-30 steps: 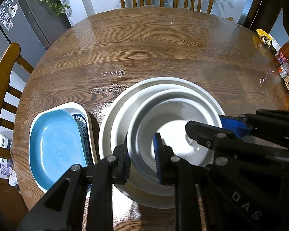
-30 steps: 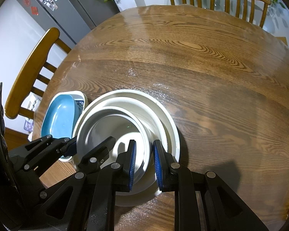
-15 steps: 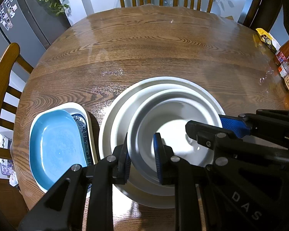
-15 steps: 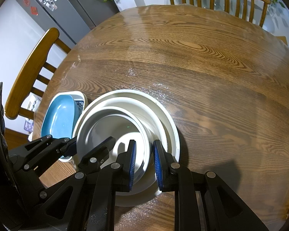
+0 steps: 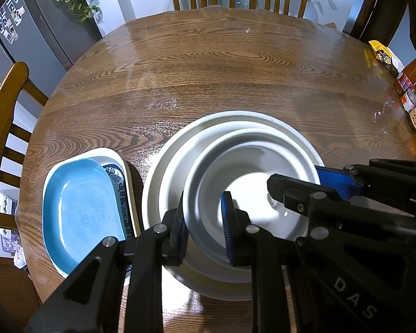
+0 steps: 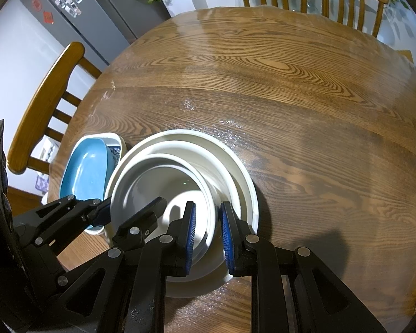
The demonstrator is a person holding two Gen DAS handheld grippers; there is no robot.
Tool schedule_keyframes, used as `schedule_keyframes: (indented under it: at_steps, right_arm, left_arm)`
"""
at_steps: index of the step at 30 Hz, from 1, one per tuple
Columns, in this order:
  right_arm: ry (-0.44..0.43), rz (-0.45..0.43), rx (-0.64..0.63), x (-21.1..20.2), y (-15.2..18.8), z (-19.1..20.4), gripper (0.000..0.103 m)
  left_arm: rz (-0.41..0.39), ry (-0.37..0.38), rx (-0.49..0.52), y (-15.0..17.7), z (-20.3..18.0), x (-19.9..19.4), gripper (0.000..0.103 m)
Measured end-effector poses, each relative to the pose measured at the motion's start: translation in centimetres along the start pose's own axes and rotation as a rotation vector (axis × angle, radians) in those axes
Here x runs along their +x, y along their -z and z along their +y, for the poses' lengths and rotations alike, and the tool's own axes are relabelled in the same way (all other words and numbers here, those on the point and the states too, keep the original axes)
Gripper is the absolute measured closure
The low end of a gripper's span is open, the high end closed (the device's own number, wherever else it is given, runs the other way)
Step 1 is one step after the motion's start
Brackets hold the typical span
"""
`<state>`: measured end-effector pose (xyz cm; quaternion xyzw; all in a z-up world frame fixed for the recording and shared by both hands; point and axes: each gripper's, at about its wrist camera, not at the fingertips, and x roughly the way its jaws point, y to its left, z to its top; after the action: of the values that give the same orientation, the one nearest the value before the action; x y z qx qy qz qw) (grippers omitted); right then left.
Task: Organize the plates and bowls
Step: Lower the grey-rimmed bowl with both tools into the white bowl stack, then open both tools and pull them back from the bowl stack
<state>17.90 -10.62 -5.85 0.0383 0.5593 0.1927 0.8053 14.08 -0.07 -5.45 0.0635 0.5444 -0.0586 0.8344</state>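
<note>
A stack of white bowls sits on the round wooden table. The innermost grey-white bowl lies nested on top. My left gripper straddles that bowl's left rim with its jaws slightly apart. My right gripper straddles the right rim, its jaws also a little apart. To the left, a blue oblong dish lies in a white patterned dish.
The wooden table stretches bare beyond the bowls. Jars and packets stand at its right edge. Wooden chairs stand at the left and far side. A grey fridge is at the back left.
</note>
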Motion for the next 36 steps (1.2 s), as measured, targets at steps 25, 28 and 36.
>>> schedule_keyframes:
  at_steps: [25, 28, 36]
  right_arm:
    - [-0.002, -0.001, 0.008, -0.09, 0.01, -0.14, 0.082]
    - [-0.001, -0.007, 0.006, -0.27, -0.01, -0.07, 0.082]
    - [0.0, -0.02, 0.008, -0.68, 0.09, -0.02, 0.082]
  left_arm:
    - [0.003, 0.001, -0.001, -0.07, 0.08, 0.0, 0.083]
    - [0.0, 0.005, -0.006, -0.12, 0.13, -0.05, 0.083]
    - [-0.011, 0.004, -0.003, -0.02, 0.02, -0.47, 0.081]
